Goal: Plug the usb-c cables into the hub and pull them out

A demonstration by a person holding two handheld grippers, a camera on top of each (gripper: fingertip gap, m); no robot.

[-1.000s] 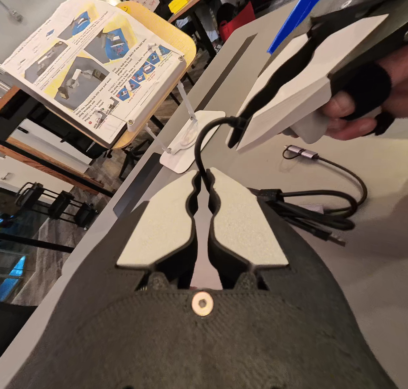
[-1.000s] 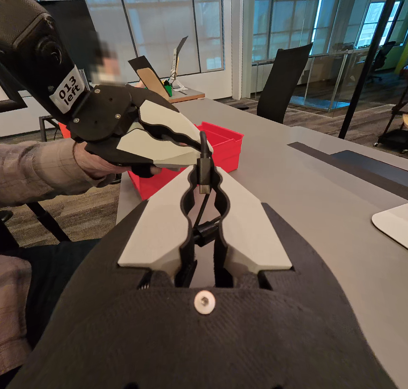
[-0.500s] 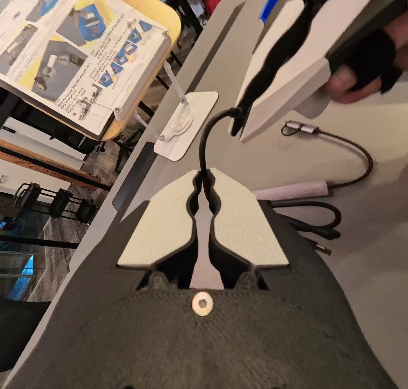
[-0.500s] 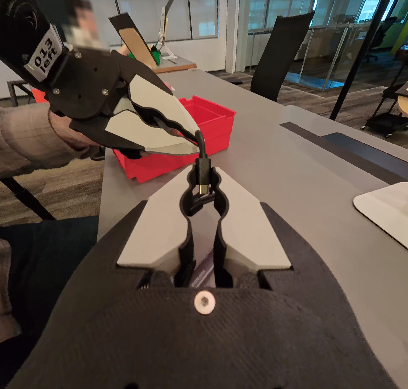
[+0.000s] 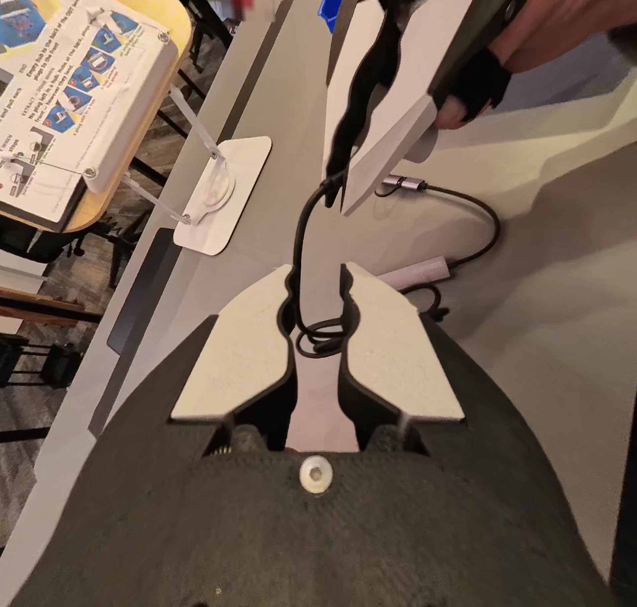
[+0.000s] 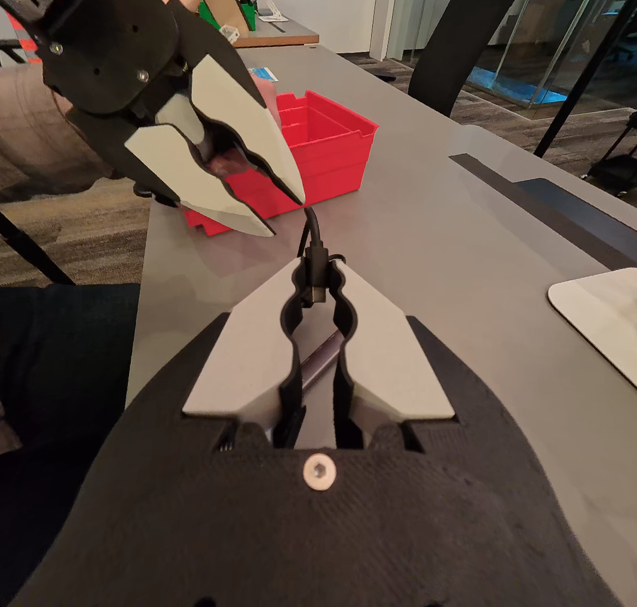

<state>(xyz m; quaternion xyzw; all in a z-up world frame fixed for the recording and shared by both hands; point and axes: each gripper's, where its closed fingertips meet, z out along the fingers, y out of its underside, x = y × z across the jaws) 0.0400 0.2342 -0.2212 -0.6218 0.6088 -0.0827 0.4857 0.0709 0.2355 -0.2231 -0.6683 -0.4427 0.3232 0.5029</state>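
fingers of my right gripper [image 6: 319, 273] pinch the black usb-c plug [image 6: 317, 263], my left gripper [image 5: 317, 273] spread apart around its cable [image 5: 300, 239].

my right points along the grey table [image 6: 431, 211], plug tip facing back toward my camera, cable arcing from it down to a loose coil between my left fingers. my left tilts down above the table, touching nothing i can tell. the lilac hub [image 5: 413, 273] lies just beyond my left fingertips. farther off, the red bin [image 6: 327, 149] looks empty.
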